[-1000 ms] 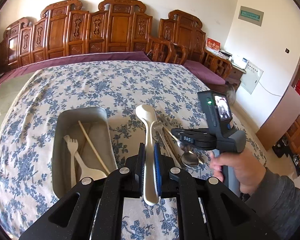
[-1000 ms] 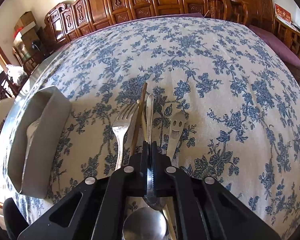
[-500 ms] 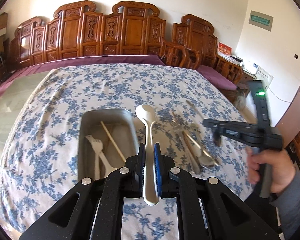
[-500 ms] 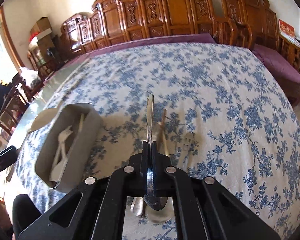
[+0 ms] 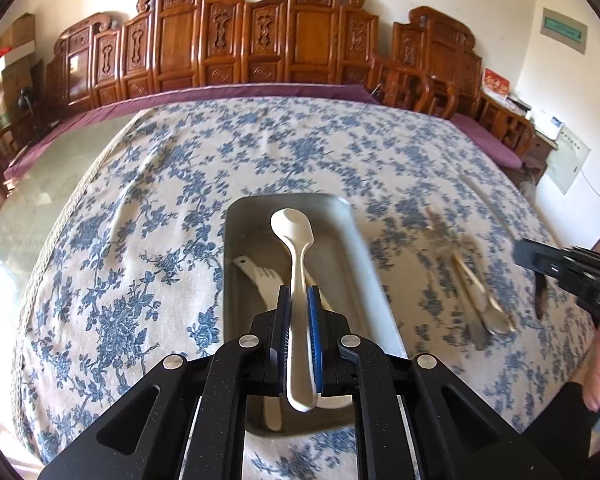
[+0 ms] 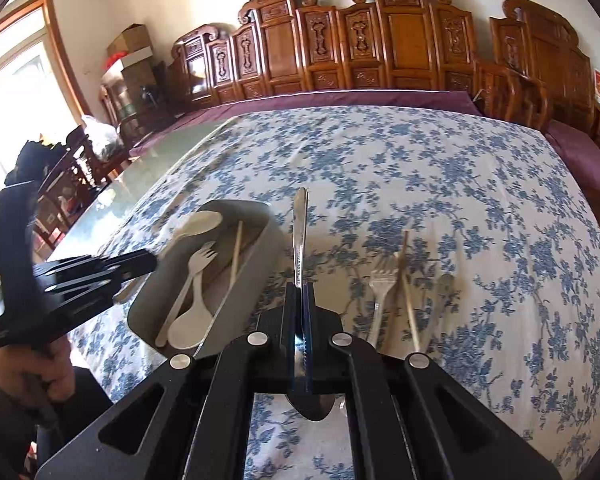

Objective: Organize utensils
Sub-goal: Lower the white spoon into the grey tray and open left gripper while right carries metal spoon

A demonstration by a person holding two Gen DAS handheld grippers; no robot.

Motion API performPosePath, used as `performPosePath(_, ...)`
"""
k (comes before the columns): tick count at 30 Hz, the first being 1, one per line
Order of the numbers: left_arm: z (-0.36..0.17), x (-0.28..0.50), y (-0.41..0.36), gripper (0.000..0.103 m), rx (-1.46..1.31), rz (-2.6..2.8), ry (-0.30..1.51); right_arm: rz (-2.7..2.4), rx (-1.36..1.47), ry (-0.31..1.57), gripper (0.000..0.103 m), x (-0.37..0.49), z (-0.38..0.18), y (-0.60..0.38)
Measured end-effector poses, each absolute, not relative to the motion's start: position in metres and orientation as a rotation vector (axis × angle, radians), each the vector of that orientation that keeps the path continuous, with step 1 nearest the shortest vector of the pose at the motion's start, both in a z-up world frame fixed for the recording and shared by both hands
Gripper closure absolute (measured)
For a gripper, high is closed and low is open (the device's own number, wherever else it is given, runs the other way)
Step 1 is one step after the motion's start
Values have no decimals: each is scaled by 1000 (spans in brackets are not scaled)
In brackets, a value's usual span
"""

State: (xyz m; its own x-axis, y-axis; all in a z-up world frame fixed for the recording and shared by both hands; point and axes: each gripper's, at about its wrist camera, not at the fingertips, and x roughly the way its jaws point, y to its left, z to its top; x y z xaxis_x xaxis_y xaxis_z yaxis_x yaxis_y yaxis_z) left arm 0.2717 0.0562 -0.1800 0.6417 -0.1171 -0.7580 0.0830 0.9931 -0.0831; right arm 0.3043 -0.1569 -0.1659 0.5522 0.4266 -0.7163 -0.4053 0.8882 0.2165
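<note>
My left jaws (image 5: 299,312), clamped on the white spoon (image 5: 296,264), now hang over the tray (image 5: 364,256); right jaws (image 6: 301,312) have lifted the steel spoon (image 6: 300,236) off the desk.

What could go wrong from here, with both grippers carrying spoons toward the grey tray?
The left gripper pinches the white spoon edge-on, so it could twist as it is released. The tray is narrow and already holds utensils; the right gripper's metal spoon might crowd the left gripper over it.
</note>
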Motion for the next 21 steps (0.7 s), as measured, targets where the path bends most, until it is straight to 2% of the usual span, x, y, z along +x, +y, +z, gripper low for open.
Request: performPosePath(21,-228,314,47,95,-5,-85,1024,534,3,874,99,288,-176,-146)
